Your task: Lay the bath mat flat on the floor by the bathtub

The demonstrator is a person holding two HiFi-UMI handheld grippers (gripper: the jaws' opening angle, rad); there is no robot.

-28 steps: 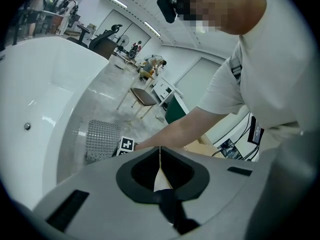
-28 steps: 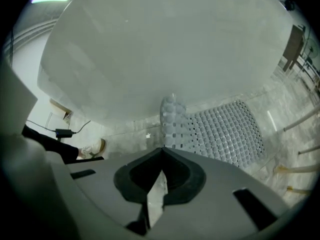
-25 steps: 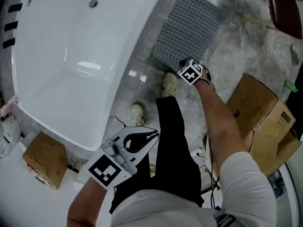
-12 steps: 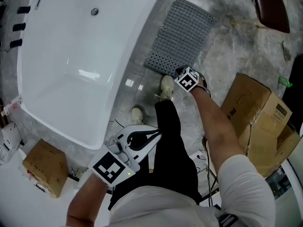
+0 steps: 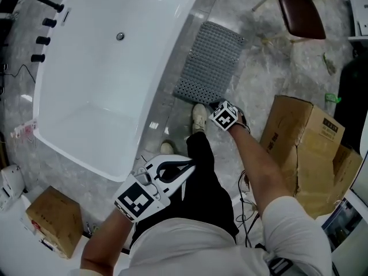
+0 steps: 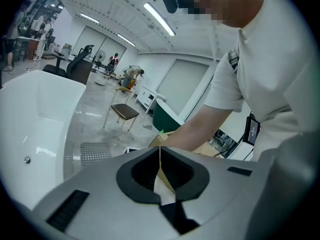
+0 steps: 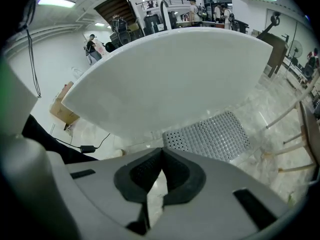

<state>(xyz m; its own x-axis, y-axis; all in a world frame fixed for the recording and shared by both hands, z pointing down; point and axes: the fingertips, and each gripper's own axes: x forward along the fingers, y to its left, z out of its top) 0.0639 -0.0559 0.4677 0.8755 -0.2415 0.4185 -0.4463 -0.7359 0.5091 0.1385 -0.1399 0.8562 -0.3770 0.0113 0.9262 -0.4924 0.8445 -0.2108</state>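
Mat [image 5: 210, 62], perforated rubber, lies flat beside the bathtub [image 5: 109, 68], at 12 o'clock from the right gripper [image 5: 221, 111]. It is probably floppy and light, best pinched at an edge. The right gripper and left gripper [image 6: 160, 150] have their jaws pressed together, empty.

The right gripper [image 7: 161, 153] has its jaws together, empty. Beyond it the grey studded bath mat [image 7: 210, 136] lies flat on the marble floor [image 7: 272, 106], beside the white bathtub [image 7: 175, 69].
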